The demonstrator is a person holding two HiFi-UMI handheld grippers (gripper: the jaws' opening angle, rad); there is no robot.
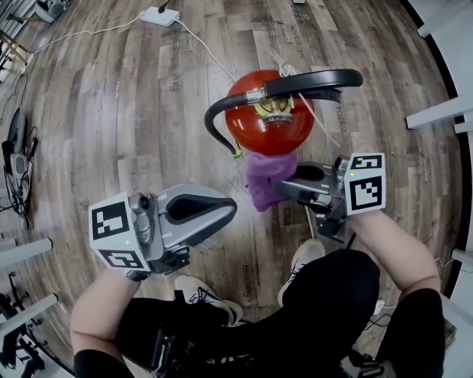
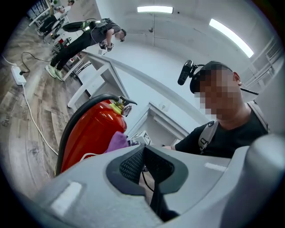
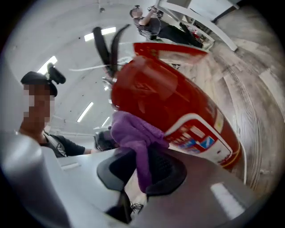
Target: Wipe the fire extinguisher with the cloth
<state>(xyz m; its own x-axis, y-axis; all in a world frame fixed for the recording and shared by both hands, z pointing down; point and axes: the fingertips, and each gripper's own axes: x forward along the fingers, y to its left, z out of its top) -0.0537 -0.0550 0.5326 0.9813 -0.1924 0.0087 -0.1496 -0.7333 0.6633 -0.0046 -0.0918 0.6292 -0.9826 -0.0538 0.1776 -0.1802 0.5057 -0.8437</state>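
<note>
A red fire extinguisher (image 1: 267,122) stands upright on the wooden floor, with a black handle (image 1: 314,79) and a black hose (image 1: 216,122). My right gripper (image 1: 290,186) is shut on a purple cloth (image 1: 264,179), which presses against the near side of the red body. In the right gripper view the cloth (image 3: 136,133) hangs bunched between the jaws against the extinguisher (image 3: 173,102). My left gripper (image 1: 225,209) is shut and holds nothing, lower left of the extinguisher and apart from it. The left gripper view shows the extinguisher (image 2: 91,133) and the cloth (image 2: 118,141) ahead.
A white power strip (image 1: 160,16) with a cable lies on the floor at the back. Gear and cables lie at the far left (image 1: 16,151). White furniture legs (image 1: 440,111) stand at the right. The person's shoes (image 1: 303,262) are beneath the grippers.
</note>
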